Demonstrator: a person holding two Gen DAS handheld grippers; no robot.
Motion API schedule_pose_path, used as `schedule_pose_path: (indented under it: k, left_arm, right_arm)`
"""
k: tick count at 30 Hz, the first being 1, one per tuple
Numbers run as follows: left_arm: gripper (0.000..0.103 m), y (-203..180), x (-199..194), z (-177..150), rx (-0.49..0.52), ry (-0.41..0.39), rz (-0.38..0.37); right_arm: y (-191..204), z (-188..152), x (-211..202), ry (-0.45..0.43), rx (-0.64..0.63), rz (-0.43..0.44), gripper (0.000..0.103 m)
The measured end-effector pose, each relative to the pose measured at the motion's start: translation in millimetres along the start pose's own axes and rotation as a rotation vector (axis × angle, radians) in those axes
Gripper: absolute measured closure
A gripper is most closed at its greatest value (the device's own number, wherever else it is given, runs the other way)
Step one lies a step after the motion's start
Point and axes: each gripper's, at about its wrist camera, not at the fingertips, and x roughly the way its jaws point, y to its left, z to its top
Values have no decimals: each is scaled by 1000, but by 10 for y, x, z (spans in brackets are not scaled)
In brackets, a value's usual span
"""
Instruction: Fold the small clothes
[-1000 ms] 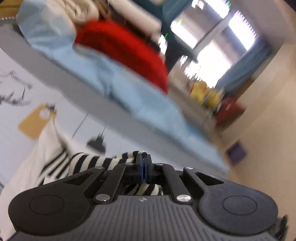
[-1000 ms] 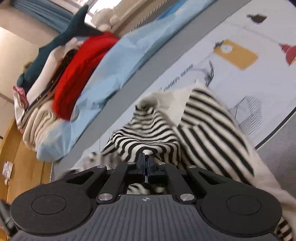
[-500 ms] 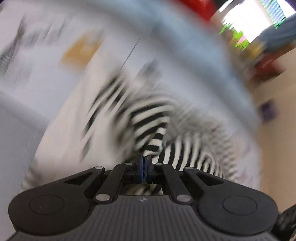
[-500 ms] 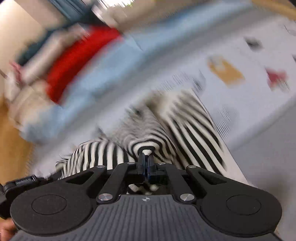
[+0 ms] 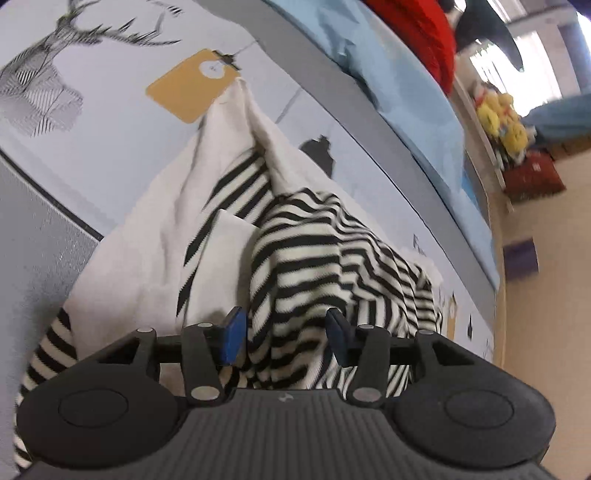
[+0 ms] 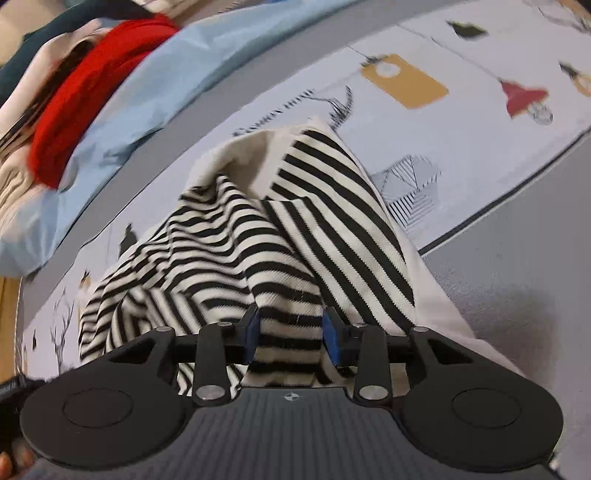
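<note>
A small black-and-white striped garment [image 5: 314, 258] with plain white parts lies crumpled on a printed bedsheet [image 5: 110, 85]. It also shows in the right wrist view [image 6: 303, 229]. My left gripper [image 5: 284, 336] is open, its blue pads apart on either side of a striped fold that lies loose between them. My right gripper [image 6: 290, 332] is open too, with a striped edge of the garment lying between its pads.
A pile of clothes sits at the back of the bed: a light blue cloth [image 6: 155, 74], a red garment [image 6: 85, 92] and a dark blue plush [image 5: 487, 26]. A grey border [image 6: 517, 277] edges the sheet. Yellow toys [image 5: 502, 118] stand on a shelf.
Both grippers were shut on the striped garment and swung it down; both have opened and the garment now rests in a heap on the sheet.
</note>
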Motion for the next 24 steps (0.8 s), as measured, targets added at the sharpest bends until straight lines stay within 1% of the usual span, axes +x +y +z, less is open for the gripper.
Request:
schedule_pose_path:
  k: [3, 4, 5, 6, 7, 8, 10, 12, 13, 14, 15, 16, 17, 18, 19, 20, 21, 22, 23, 24]
  left_arm:
    - [52, 42, 135, 7, -56, 3, 13]
    - [60, 53, 202, 16, -58, 12, 15]
    - [84, 29, 230, 19, -53, 12, 11]
    - [94, -13, 225, 33, -38, -5, 15]
    - [96, -54, 190, 37, -9, -36, 21]
    - [97, -123, 127, 48, 34, -85, 22]
    - [97, -282, -106, 58, 139, -224, 27]
    - [97, -358, -300, 59, 201, -318, 33]
    - [97, -341, -349, 65, 197, -326, 38]
    - [97, -302, -345, 77, 181, -310, 52]
    - [96, -243, -292, 90, 161, -264, 83]
    - [96, -177, -203, 90, 141, -197, 123]
    - [96, -73, -68, 79, 108, -108, 169]
    - [96, 24, 12, 59, 63, -55, 179]
    - [95, 86, 52, 45, 26, -29, 168]
    - [94, 118, 51, 37, 7, -18, 150]
    - [94, 78, 27, 42, 33, -25, 146]
    - [91, 19, 1, 51, 75, -36, 147]
    - [84, -37, -22, 54, 120, -46, 156]
    - [79, -90, -39, 41, 159, -55, 167]
  right_arm:
    - [20, 12, 91, 12, 23, 7, 64]
    - [59, 7, 107, 10, 6, 6, 64]
    - [99, -1, 121, 11, -12, 10, 69]
    - [139, -5, 124, 6, -29, 21, 84]
    - [171, -6, 118, -4, -33, 48, 93]
    - [184, -5, 83, -22, -23, 85, 100]
    - [182, 27, -45, -104, 31, 188, 100]
    - [171, 58, -164, -158, 76, 290, 100]
    - [159, 69, -187, -162, 93, 315, 100]
    - [144, 71, -180, -152, 104, 313, 100]
    - [126, 72, -137, -120, 111, 282, 100]
    - [94, 59, -59, -71, 116, 215, 100]
    - [58, 43, 17, -28, 119, 130, 100]
    - [10, 14, 82, 4, 124, 51, 100]
    - [-40, -11, 122, 23, 135, -1, 100]
    - [-81, -21, 132, 28, 157, -13, 100]
    - [-79, -13, 111, 19, 159, -14, 100]
    - [-40, 6, 64, -4, 137, -24, 100]
    - [30, 26, -8, -48, 96, -43, 100]
    - [81, 44, -65, -83, 61, -59, 100]
